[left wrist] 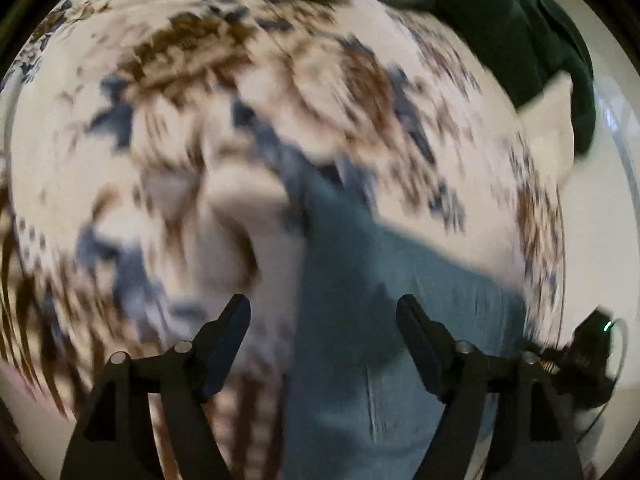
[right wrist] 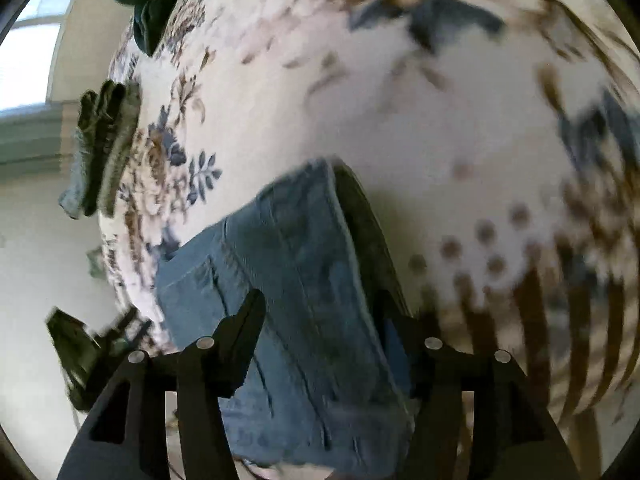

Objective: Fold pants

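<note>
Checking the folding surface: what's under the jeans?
The jeans lie on a flowered bedsheet, which shows all around them. Whatever is directly beneath the denim is covered.

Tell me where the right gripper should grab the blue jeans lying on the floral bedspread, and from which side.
Probably the far folded edge of the blue jeans, where the seam runs straight and the cloth stands slightly proud of the floral bedspread, casting a shadow. Bring the right gripper in from above and over that right-hand edge, jaws open, so one finger can slide underneath. Blur hides finer detail.
</note>
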Action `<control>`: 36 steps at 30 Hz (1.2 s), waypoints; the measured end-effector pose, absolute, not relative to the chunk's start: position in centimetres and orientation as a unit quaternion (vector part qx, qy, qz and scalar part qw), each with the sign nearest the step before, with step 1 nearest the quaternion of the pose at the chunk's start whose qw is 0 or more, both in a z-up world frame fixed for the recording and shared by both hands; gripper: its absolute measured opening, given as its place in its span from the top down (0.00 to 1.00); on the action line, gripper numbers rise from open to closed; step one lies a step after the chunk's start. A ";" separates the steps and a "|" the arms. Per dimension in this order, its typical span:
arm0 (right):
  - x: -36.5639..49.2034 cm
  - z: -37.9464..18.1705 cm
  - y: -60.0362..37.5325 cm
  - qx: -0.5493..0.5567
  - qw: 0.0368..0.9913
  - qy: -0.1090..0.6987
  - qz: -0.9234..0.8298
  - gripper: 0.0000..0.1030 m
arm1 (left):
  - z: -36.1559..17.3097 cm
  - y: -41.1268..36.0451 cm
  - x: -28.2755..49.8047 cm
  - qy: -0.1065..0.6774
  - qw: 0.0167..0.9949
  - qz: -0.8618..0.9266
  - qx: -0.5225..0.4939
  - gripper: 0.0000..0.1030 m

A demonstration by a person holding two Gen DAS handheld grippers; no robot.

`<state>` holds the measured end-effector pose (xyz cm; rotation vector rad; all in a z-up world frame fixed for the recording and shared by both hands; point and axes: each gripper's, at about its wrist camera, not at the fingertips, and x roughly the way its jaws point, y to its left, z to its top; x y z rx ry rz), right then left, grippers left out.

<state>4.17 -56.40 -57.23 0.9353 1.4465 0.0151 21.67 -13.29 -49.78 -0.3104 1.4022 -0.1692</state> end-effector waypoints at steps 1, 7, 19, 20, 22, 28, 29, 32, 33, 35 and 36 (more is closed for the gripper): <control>3.2 -56.9 -56.4 0.408 0.651 0.640 -0.001 0.43 | -49.8 -14.4 20.8 0.646 0.748 -0.078 -0.132 0.28; -2.8 -57.5 -55.1 0.424 0.617 0.663 -0.016 0.41 | -53.1 -19.1 15.5 0.674 0.735 -0.057 -0.055 0.24; -5.0 -60.4 -53.0 0.427 0.612 0.665 -0.016 0.40 | -54.3 -18.4 15.1 0.674 0.732 -0.050 -0.080 0.15; -5.0 -60.3 -52.8 0.416 0.618 0.666 -0.017 0.40 | -54.3 -18.4 15.1 0.675 0.731 -0.050 -0.084 0.15; -4.5 -60.1 -52.6 0.404 0.627 0.666 -0.018 0.46 | -54.5 -18.5 15.2 0.676 0.730 -0.051 -0.088 0.14; -2.8 -60.4 -51.8 0.367 0.651 0.662 -0.057 0.53 | -54.8 -18.1 14.8 0.679 0.725 -0.060 -0.101 0.14; -2.7 -60.7 -52.1 0.380 0.646 0.659 -0.064 0.53 | -54.7 -18.1 14.8 0.679 0.725 -0.059 -0.101 0.14; -2.6 -60.8 -52.8 0.416 0.633 0.650 -0.059 0.52 | -54.5 -17.8 14.9 0.680 0.723 -0.057 -0.110 0.14; -2.7 -60.8 -53.0 0.432 0.628 0.645 -0.047 0.50 | -54.3 -17.6 14.9 0.678 0.723 -0.058 -0.115 0.14; -3.3 -60.7 -53.7 0.472 0.617 0.629 -0.020 0.45 | -53.4 -16.9 15.0 0.664 0.729 -0.068 -0.151 0.15; -3.7 -60.5 -54.1 0.489 0.616 0.617 -0.009 0.40 | -53.1 -16.3 15.0 0.653 0.733 -0.075 -0.176 0.15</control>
